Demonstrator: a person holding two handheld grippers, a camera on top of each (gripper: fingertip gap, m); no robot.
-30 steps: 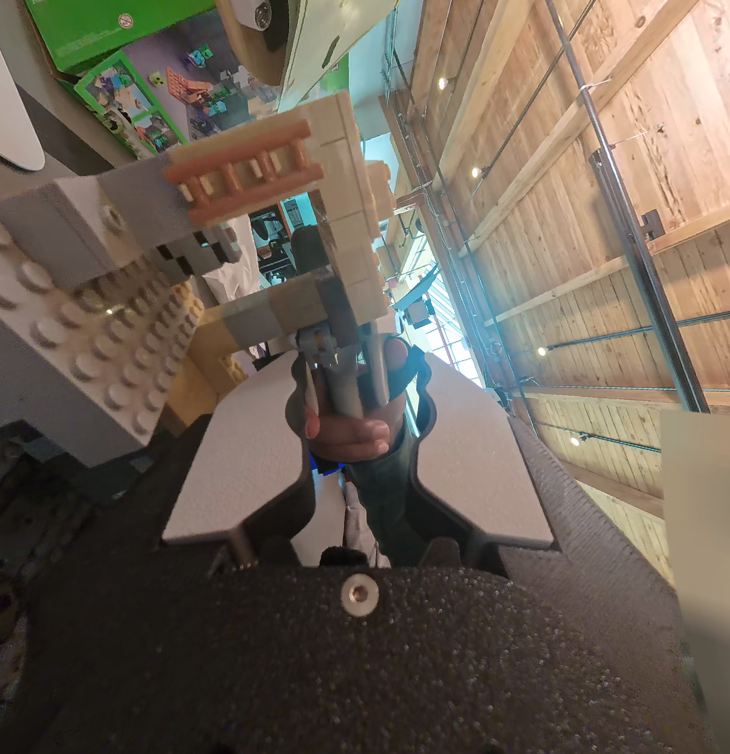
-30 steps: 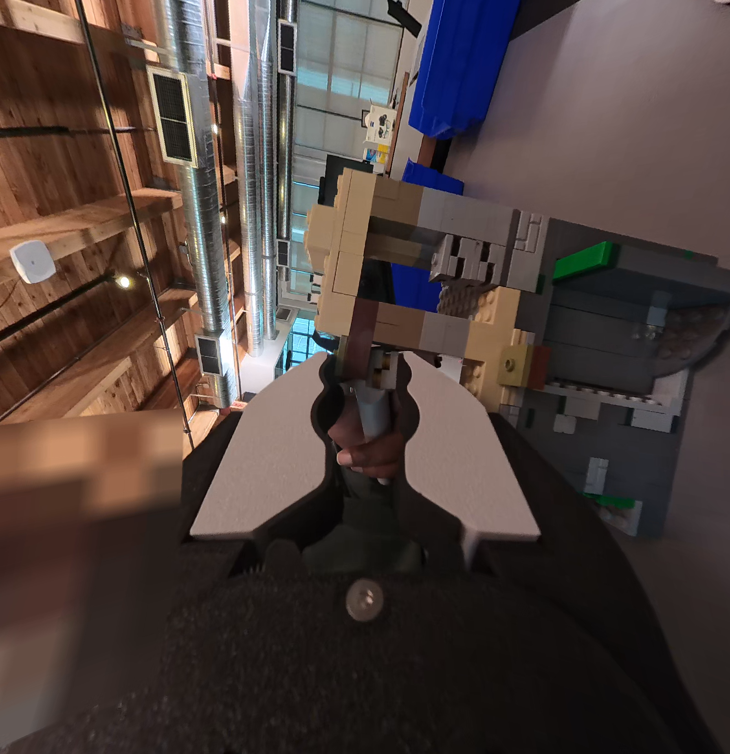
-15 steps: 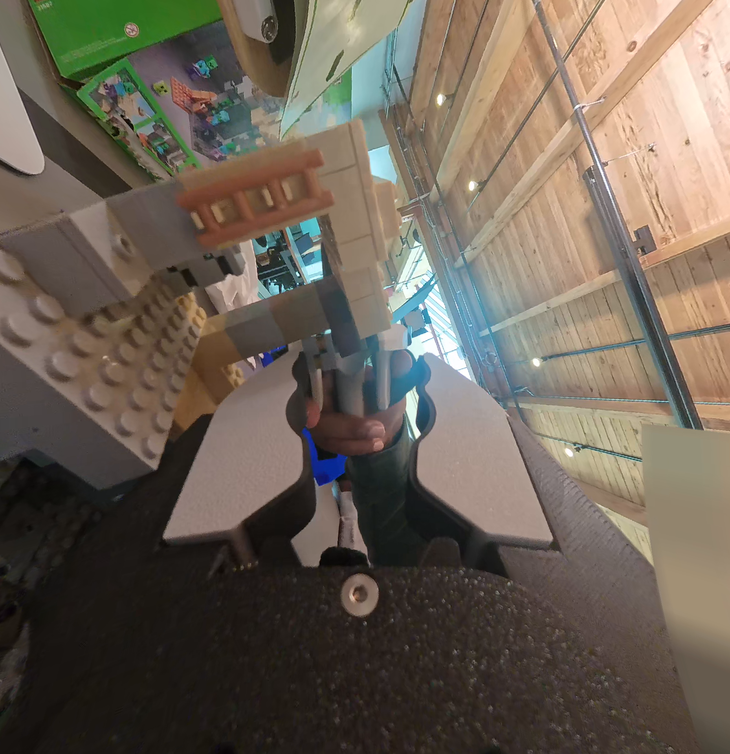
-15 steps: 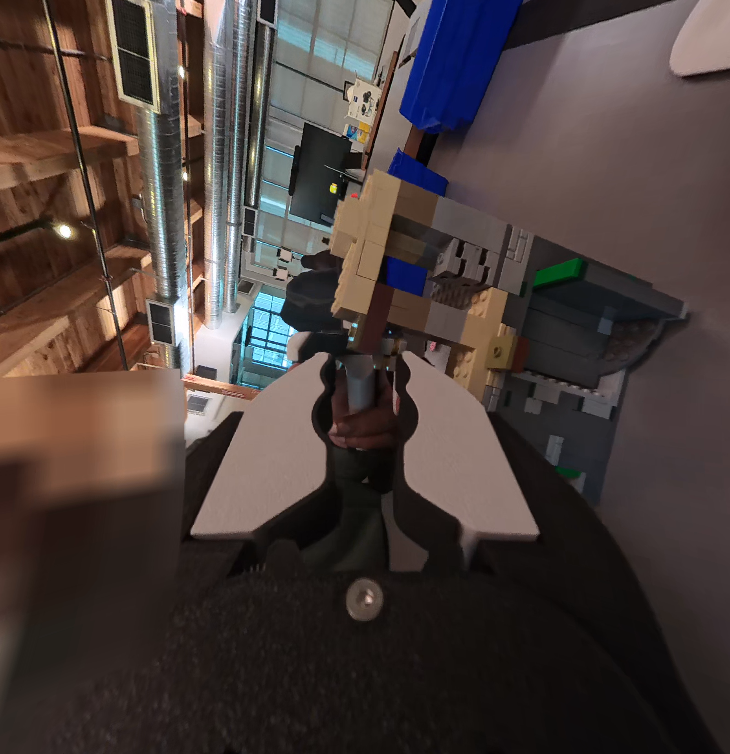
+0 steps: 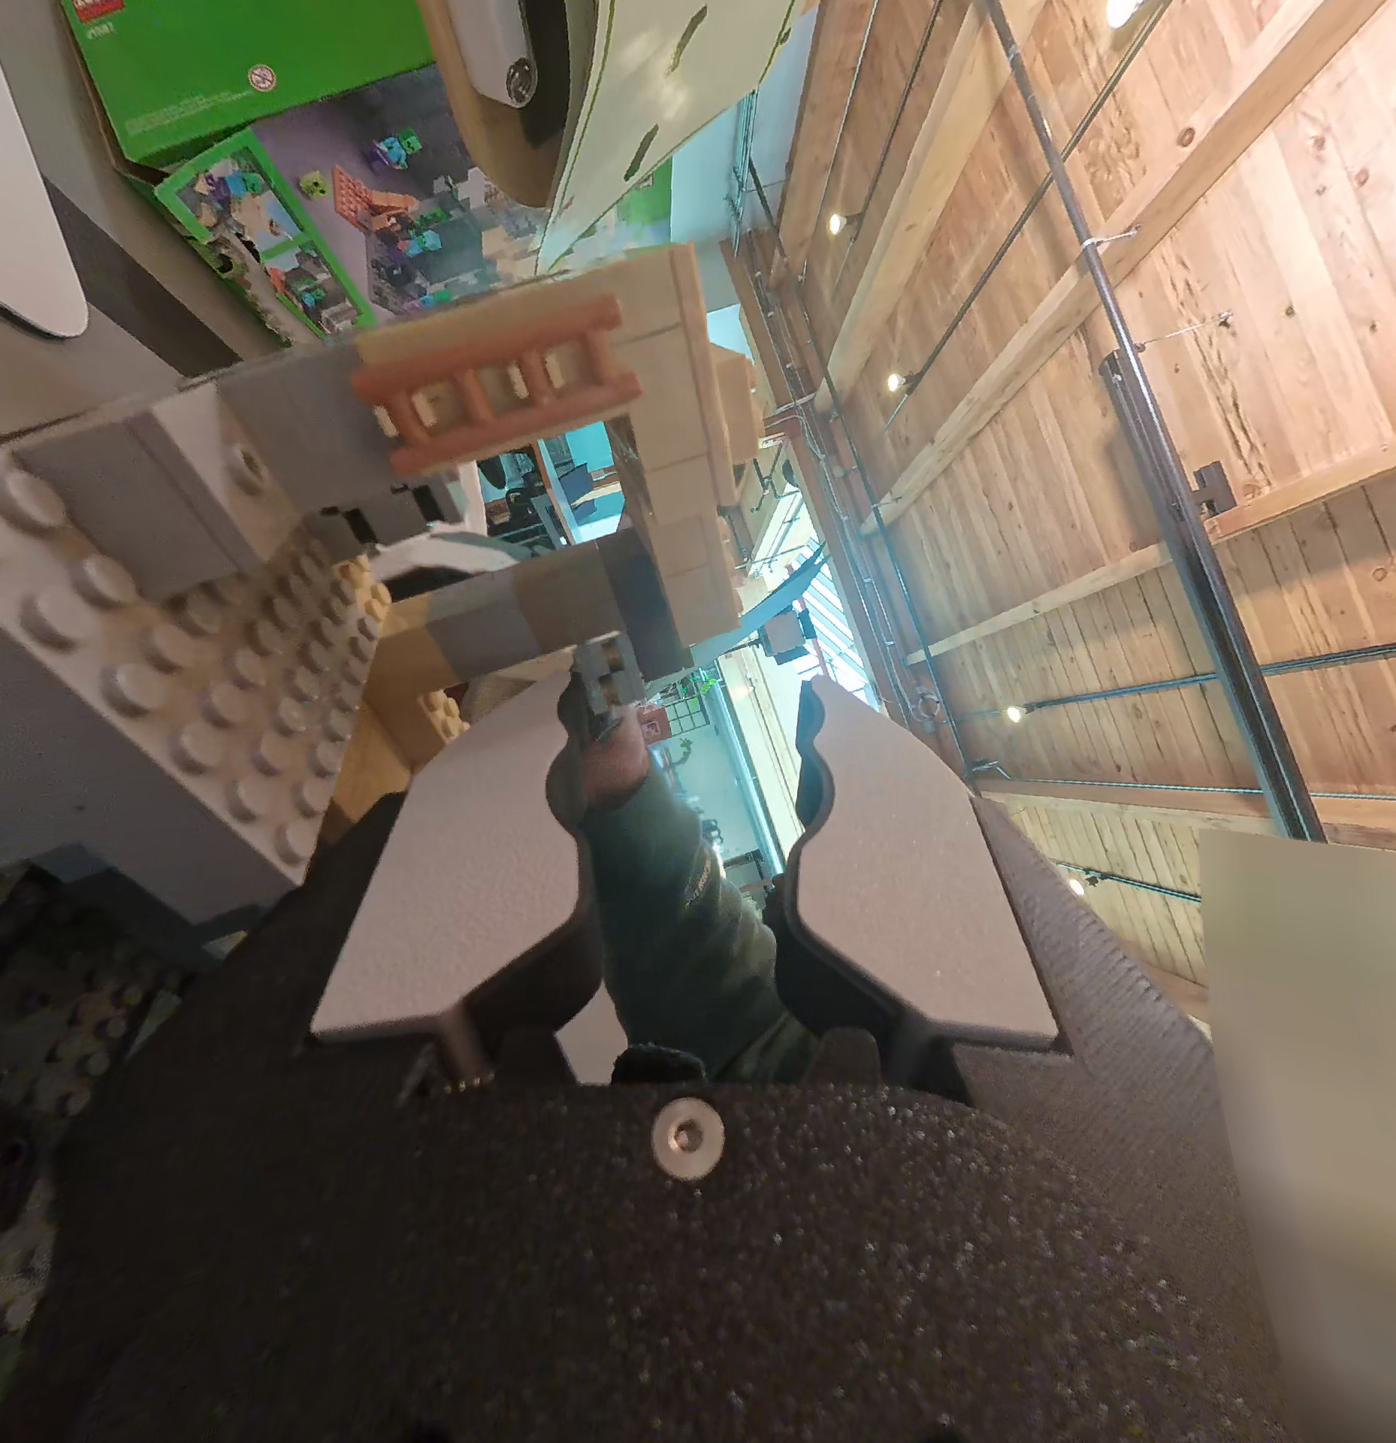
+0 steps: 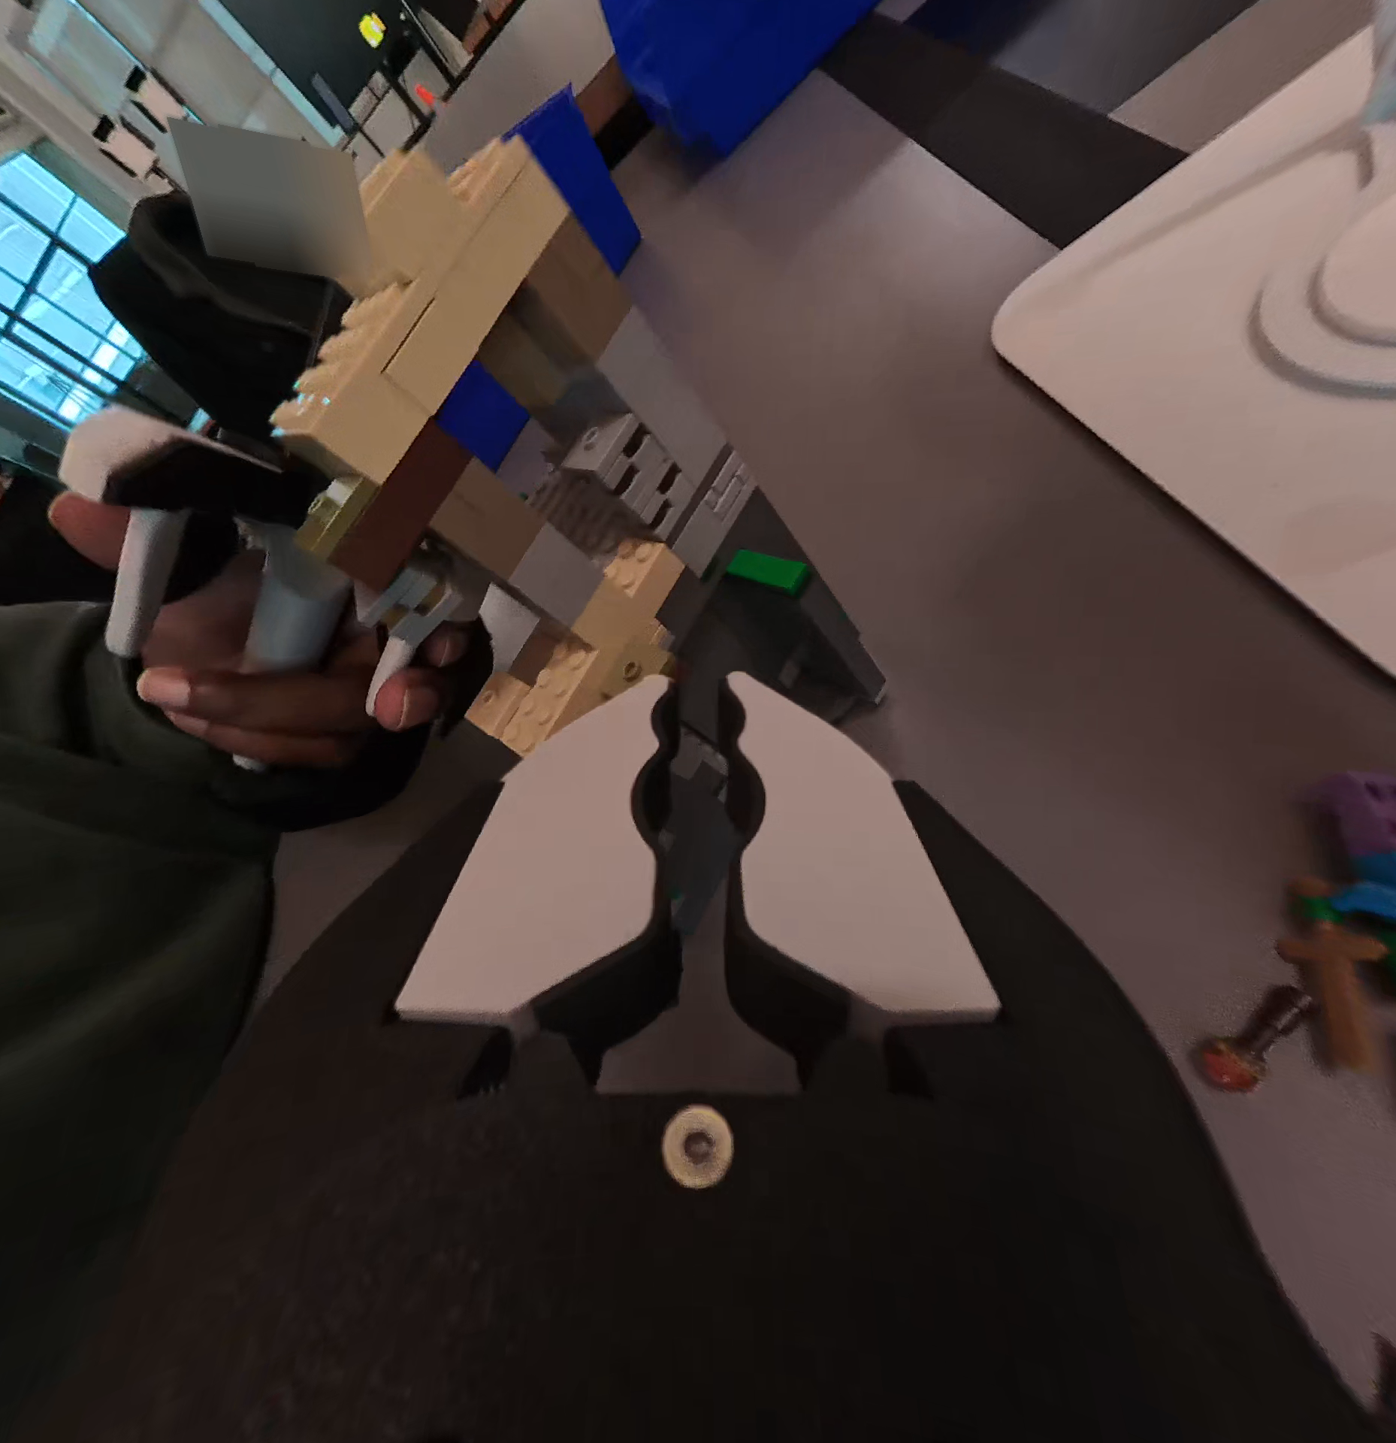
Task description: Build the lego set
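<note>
Our left tongs (image 5: 683,714) gape wide beside the lego build (image 5: 523,484); our right tongs (image 6: 699,691) stand nearly closed, empty, just before its tan corner.

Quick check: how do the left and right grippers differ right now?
The left gripper stands wide open, nothing gripped between its fingers; the right gripper is nearly closed around a dark sliver, grip unclear. The left gripper faces the lego build at its ladder; the right gripper points low at its dark baseplate. Both have pale grey fingers.
</note>
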